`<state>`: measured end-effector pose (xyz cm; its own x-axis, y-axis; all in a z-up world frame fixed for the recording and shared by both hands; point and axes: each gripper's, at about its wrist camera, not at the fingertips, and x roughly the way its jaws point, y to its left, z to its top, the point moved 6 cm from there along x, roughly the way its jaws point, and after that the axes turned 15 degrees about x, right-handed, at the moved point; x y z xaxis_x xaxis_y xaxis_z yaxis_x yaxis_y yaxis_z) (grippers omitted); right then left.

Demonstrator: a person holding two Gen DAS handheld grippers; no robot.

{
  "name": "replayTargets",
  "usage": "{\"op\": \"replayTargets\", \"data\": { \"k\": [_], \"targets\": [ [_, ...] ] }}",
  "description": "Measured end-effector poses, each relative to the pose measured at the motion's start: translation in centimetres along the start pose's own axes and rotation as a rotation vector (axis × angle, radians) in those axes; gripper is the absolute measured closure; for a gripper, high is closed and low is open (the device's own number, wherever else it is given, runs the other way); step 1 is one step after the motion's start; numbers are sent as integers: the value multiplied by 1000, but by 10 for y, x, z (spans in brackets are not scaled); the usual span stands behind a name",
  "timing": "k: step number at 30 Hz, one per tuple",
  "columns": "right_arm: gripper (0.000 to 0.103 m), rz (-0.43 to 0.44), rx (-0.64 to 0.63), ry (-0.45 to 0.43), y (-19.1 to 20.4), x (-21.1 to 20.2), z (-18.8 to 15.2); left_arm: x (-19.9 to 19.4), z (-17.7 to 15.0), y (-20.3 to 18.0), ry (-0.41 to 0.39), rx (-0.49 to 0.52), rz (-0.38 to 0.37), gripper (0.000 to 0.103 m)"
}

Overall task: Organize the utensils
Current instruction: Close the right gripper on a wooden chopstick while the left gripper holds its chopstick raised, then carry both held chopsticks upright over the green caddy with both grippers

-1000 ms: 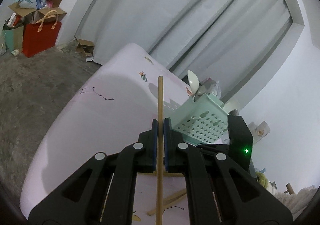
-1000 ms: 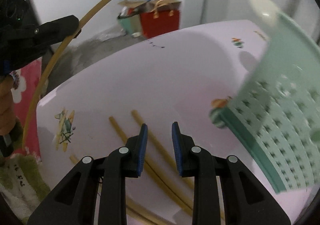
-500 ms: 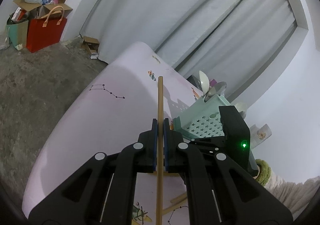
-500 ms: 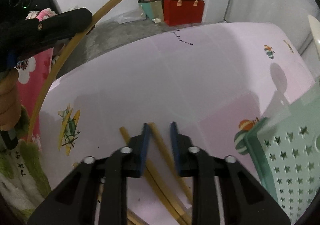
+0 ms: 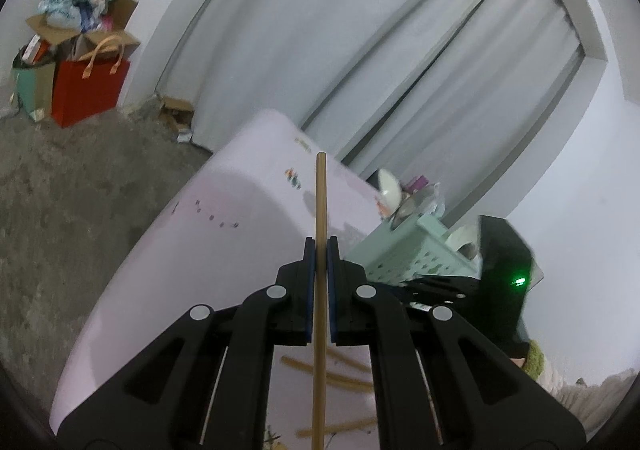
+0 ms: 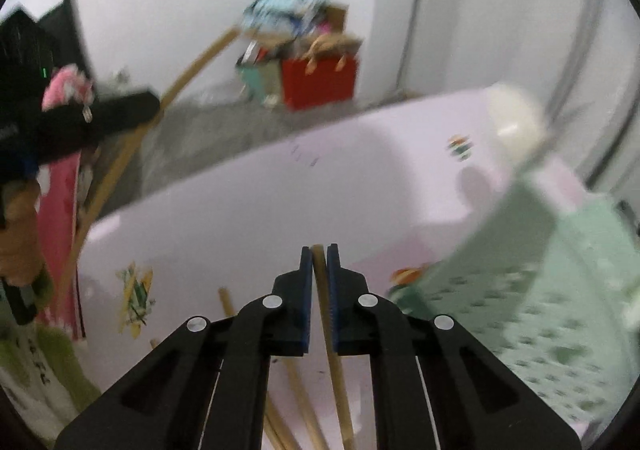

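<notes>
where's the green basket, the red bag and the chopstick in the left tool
green basket (image 5: 416, 254), left wrist view, on its star-punched side wall
red bag (image 5: 90, 90), left wrist view, on the middle of its front face
chopstick in the left tool (image 5: 321, 202), left wrist view, on the shaft above the pads

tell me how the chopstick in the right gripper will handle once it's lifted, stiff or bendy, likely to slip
Probably stiff: the chopstick looks like thin, straight wood. Likely very light for its length. The right gripper is closing on it near one end, so the long free part may swing or pivot between the fingers.
</notes>
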<state>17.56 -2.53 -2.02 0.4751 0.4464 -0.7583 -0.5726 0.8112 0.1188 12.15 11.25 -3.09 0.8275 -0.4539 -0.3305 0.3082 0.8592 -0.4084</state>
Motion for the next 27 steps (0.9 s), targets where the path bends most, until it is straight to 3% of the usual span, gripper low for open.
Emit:
{"op": "replayTargets", "data": {
  "k": [6,13,21,27],
  "targets": [
    [96,-56,131,-235,-32,-84,16,-7,33,-29,-93,53,-35,99],
    [97,-97,310,-488,-69,-177,3,3,80,-74,-203,105,-107,99],
    [97,-108,414,-606,-90,-219,-16,34,135,-127,-334,160,-171,99],
    [96,-85,464,-660,-102,-227,-24,68,164,-155,-412,184,-183,99]
  ]
}}
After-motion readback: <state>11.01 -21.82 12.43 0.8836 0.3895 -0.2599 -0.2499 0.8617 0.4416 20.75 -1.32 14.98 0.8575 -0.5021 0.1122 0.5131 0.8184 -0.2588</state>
